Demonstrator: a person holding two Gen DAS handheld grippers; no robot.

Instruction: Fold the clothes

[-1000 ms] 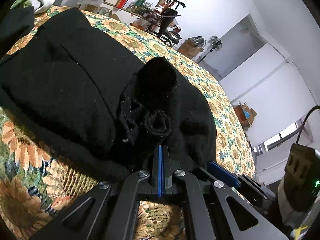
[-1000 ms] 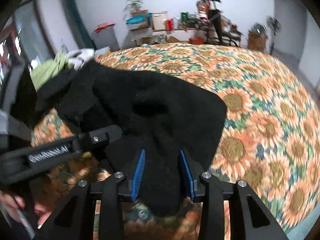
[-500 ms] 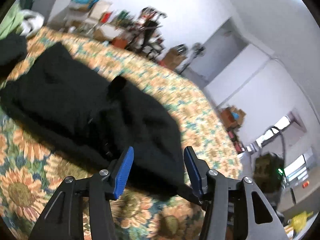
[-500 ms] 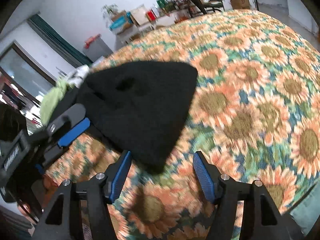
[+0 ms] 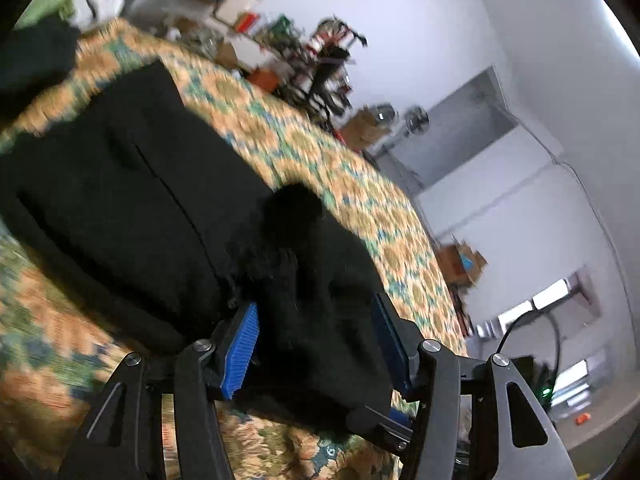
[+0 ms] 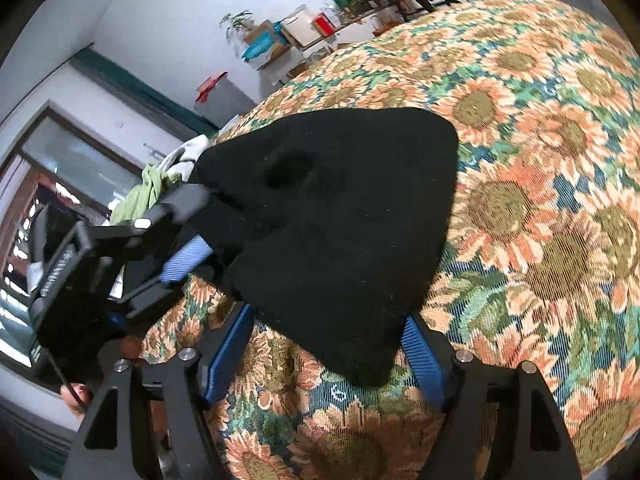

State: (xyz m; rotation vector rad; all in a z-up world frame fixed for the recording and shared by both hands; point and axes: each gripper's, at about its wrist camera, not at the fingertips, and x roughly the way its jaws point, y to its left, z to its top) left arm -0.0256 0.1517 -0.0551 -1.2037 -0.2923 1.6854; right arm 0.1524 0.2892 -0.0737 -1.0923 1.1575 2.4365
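Tools apart, black garment, sunflower bedspread

Matt, fuzzy black knit garment on coarse woven sunflower-print cloth; ribbed blue gripper pads.

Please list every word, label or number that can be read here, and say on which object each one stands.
None can be read.
White lettering on the left gripper: blurred, unreadable.
Boxes on the shelf: too small to read.
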